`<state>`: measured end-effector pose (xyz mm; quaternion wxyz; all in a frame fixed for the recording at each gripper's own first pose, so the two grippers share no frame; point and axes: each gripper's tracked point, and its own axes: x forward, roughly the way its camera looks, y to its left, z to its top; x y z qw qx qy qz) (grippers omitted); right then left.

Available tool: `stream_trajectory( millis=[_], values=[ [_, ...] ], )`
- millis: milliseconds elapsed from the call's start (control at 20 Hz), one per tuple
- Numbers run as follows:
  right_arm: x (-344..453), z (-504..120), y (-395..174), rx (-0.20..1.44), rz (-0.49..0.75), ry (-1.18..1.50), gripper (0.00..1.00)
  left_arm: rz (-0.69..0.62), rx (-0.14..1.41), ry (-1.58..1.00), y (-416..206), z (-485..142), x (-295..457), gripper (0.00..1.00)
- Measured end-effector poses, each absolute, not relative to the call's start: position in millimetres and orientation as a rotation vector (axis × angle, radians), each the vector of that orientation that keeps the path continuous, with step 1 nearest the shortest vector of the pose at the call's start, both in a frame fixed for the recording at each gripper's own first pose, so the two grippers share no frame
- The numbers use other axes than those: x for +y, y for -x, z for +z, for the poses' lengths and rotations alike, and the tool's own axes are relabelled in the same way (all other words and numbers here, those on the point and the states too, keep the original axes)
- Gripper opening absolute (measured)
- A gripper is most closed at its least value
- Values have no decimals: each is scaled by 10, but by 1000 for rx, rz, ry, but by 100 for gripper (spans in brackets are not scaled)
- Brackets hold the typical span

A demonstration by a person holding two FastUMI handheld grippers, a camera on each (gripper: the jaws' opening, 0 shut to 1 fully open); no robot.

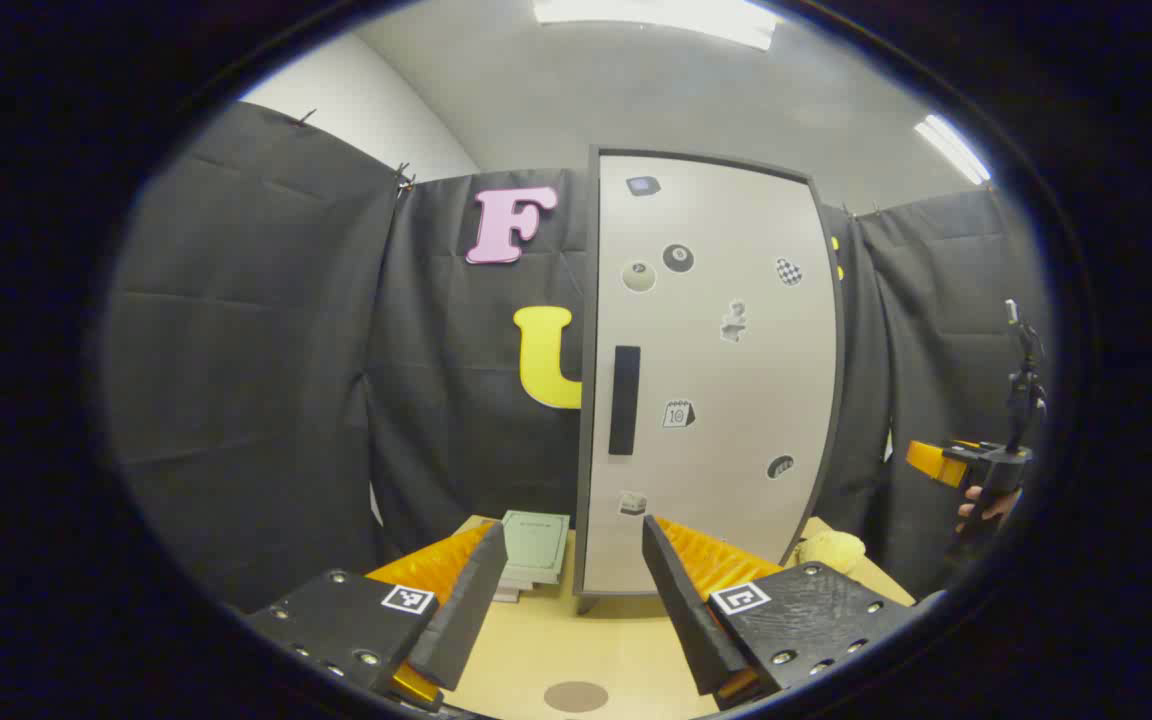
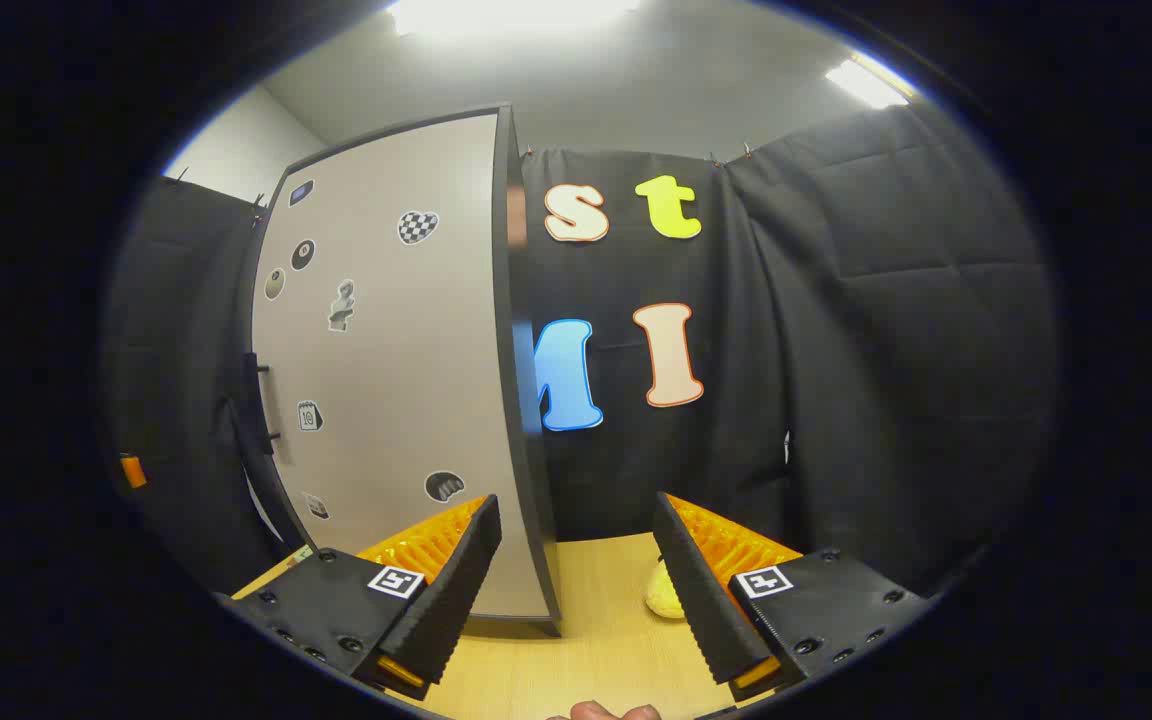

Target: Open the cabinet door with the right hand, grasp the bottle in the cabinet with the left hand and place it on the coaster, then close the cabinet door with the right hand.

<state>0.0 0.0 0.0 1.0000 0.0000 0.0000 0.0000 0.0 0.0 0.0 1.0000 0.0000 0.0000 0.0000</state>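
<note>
A light wooden worktop (image 1: 576, 630) stands in a booth walled with black cloth, under ceiling strip lights. On it stands a tall cabinet (image 1: 711, 370) with its pale door (image 1: 726, 400) shut; stickers dot the door face, and a dark vertical handle (image 1: 624, 400) sits near the door's left edge as seen in the left gripper view. The bottle named in the task is presumably inside the cabinet, hidden by the shut door, so its position cannot be told.

A round brown coaster (image 1: 576, 696) lies on the worktop in front of the cabinet, near the left gripper (image 1: 571, 600). This placement keeps the set-down spot within short reach of the hand that is to carry the bottle. A stack of grey-green books (image 1: 534, 550) lies to the left of the cabinet, and a yellow plush toy (image 1: 829, 550) lies to its right.

The left gripper faces the door squarely, its fingers spread apart and grasping nothing. The right gripper (image 2: 576, 590) is held off to the cabinet's right side, looking along the door's hinge edge; its fingers are likewise spread and empty. In the left gripper view it shows far right, held by a hand (image 1: 981, 505).

Judgement: the task is at its start. The right gripper must first travel across to the handle.
</note>
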Motion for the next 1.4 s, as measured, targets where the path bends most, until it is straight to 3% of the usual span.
stream_trajectory(
  millis=[150, 200, 350, 400, 450, 550, 600, 850, 1400],
  values=[
    [95, -9, -6, 4, 12, -29, 94, -17, 10, 9, -32, -57, -24, 82],
    [132, -7, -4, 8, 9, -32, 99, -19, 18, 10, -49, -78, 17, 83],
    [271, 67, 29, -6, -1, -17, 99, -47, 18, -11, -94, -49, 82, 85],
    [327, 93, 30, -11, -11, -7, 94, -52, 18, -25, -110, -44, 132, 82],
    [394, 129, 50, -9, -11, -5, 99, -59, 26, -36, -139, -65, 167, 84],
    [548, 220, 117, -21, -5, -16, 94, -94, 35, -48, -184, -84, 165, 85],
    [605, 259, 142, -33, -6, -16, 99, -110, 28, -51, -222, -50, 184, 83],
    [914, 255, 326, -32, 3, -18, 99, -143, 12, -59, -388, -8, 342, 85],
    [1489, 367, 298, -42, 56, 0, 99, -160, 16, -47, -478, -422, 601, 82]
  ],
)
